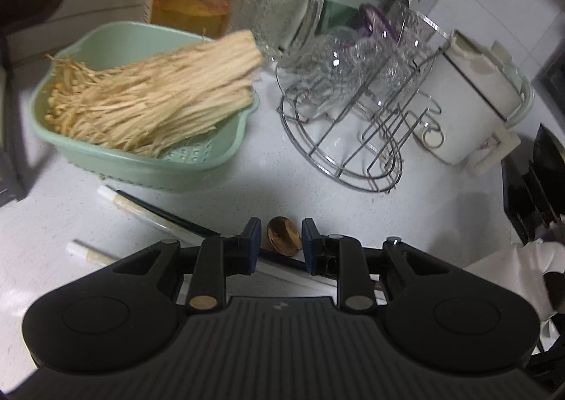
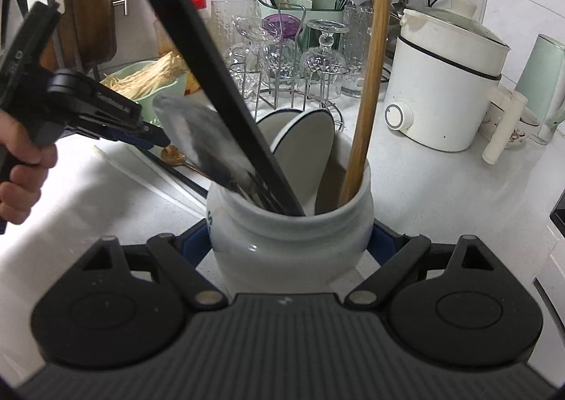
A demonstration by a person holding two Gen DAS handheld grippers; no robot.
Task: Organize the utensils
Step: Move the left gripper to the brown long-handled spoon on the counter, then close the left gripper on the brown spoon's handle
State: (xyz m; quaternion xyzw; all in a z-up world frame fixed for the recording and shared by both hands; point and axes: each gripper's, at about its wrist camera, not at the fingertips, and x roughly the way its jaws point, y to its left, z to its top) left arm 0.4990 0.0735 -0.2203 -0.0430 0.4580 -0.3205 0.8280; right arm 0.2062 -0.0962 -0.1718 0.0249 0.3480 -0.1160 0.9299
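Note:
A golden spoon (image 1: 283,237) lies on the white counter (image 1: 106,209), its bowl showing in the gap of my left gripper (image 1: 281,244). The blue pads (image 1: 255,244) stand open to either side of the bowl and just above it, not pressing on it. Black and white chopsticks (image 1: 159,220) lie on the counter to the left. In the right wrist view my right gripper (image 2: 289,245) is shut on a white ceramic jar (image 2: 282,251) that holds a black spatula (image 2: 212,57), a wooden handle (image 2: 370,82) and white spoons (image 2: 307,138). The left gripper (image 2: 160,141) hovers beside the golden spoon (image 2: 173,153).
A green colander (image 1: 148,167) of enoki mushrooms sits at the back left. A wire rack (image 1: 339,138) with upturned glasses, a white electric cooker (image 1: 473,96) and a green utensil caddy (image 2: 310,8) line the wall. A person's hand (image 2: 21,184) holds the left gripper.

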